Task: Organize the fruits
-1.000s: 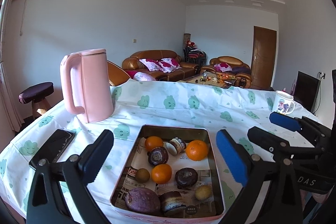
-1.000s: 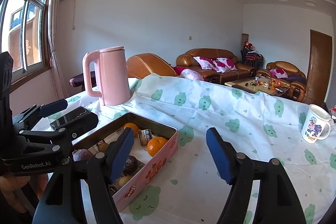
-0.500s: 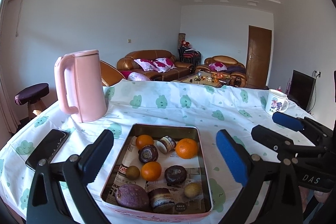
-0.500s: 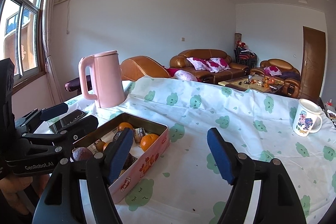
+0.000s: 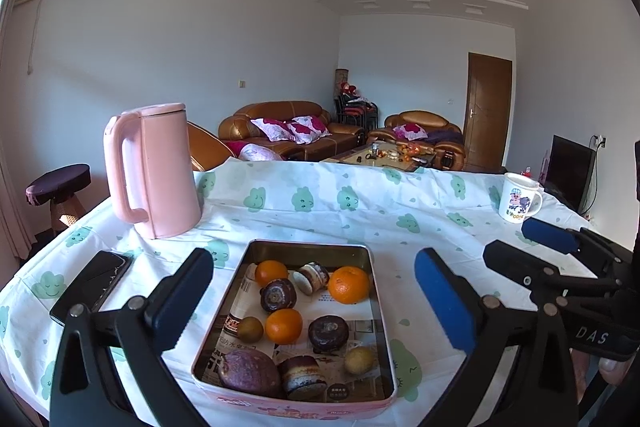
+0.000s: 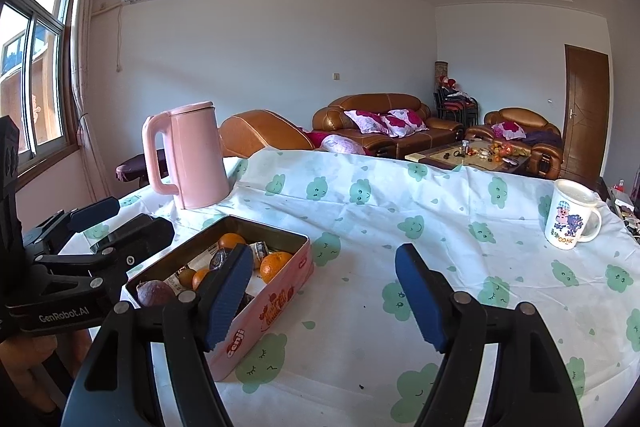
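Observation:
A pink metal tin (image 5: 308,249) (image 6: 276,301) sits on the table and holds mixed fruit. Inside are three oranges, the largest (image 5: 349,284) at the back right, dark purple mangosteens (image 5: 278,295), a purple fruit (image 5: 249,374) at the front left and small brown fruits (image 5: 250,329). My left gripper (image 5: 314,301) is open and empty, hovering just above the tin's near end. My right gripper (image 6: 324,293) is open and empty above bare cloth to the right of the tin. The right gripper also shows in the left wrist view (image 5: 516,251), and the left gripper in the right wrist view (image 6: 124,223).
A pink kettle (image 5: 154,171) stands behind the tin to the left. A black phone (image 5: 94,283) lies at the table's left edge. A white cartoon mug (image 6: 570,215) stands at the far right. The table has a white cloth with green clouds (image 6: 400,203).
Both grippers have drifted slightly, so the tin sits a little farther off and more centred in the left wrist view. Both stay open and empty. Nothing on the table has moved.

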Available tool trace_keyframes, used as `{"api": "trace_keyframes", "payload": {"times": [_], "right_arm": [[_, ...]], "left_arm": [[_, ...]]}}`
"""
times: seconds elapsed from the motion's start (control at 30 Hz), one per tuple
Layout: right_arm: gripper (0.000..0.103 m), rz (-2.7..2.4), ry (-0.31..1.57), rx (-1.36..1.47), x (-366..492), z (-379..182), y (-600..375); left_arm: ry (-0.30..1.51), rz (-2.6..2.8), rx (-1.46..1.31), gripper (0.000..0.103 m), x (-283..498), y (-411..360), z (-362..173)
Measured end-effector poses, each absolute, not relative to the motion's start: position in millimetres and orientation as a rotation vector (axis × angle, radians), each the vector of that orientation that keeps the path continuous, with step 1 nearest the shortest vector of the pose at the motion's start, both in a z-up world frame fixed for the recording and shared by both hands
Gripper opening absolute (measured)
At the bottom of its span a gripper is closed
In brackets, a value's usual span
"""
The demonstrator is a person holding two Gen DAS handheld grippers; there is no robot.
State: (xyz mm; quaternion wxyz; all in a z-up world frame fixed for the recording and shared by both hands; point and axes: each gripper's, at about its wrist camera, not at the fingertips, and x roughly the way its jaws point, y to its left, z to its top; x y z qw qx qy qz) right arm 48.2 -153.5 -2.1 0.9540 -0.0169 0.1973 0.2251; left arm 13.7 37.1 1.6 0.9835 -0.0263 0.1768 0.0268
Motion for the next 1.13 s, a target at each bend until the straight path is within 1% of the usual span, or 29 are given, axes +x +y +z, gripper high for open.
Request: {"api": "trace_keyframes", "payload": {"times": [0.43,0.73,1.13], "right_arm": [[0.075,0.451,0.391,-0.029,43,-1,-155],[0.075,0.445,0.386,-0.011,42,0,-164],[0.075,0.430,0.414,-0.007,49,-8,-174]], "left_arm": [[0.357,0.059,-0.049,0.103,10,36,3],[0.389,0.078,-0.029,0.103,14,30,0],[0.383,0.091,0.003,0.103,13,26,-1]]}}
